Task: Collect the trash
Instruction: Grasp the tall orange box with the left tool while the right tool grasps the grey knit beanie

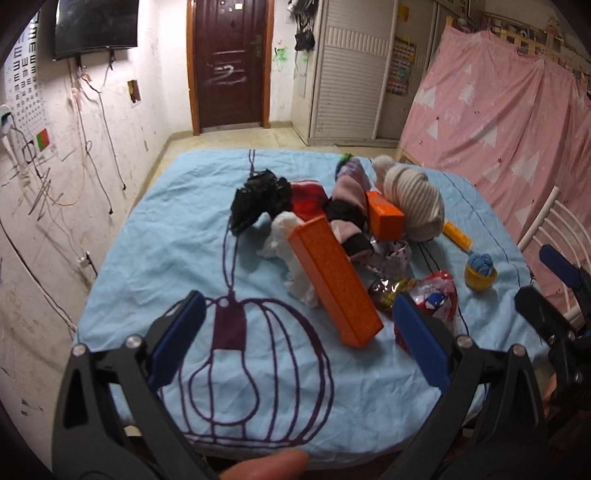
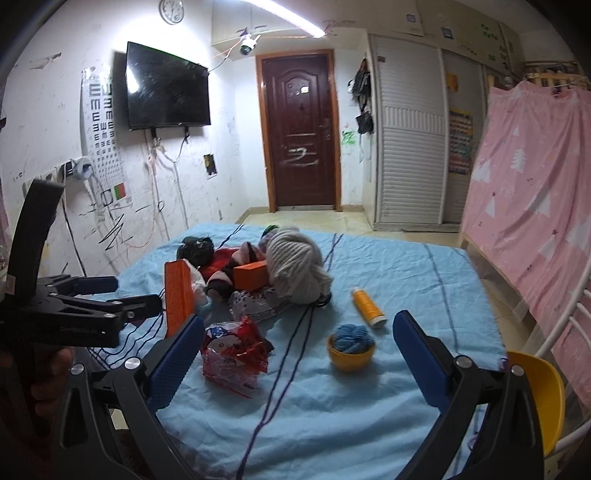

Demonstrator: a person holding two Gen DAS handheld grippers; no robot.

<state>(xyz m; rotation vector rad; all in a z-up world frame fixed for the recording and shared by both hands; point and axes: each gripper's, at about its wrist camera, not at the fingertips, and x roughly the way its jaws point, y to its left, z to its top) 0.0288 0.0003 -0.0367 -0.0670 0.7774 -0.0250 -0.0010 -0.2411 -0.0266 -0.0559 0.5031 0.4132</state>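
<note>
Left wrist view has the left gripper (image 1: 299, 339) with jaws wide apart above the blue sheet (image 1: 155, 258), the long orange box (image 1: 334, 282) lying just ahead between them. Right wrist view shows the right gripper (image 2: 295, 360) equally spread, the red wrapper (image 2: 234, 352) just inside its left finger, and alone shows the wall clock (image 2: 172, 10). Farther on, a yellow bowl (image 2: 351, 356) holds blue yarn (image 2: 349, 338).
</note>
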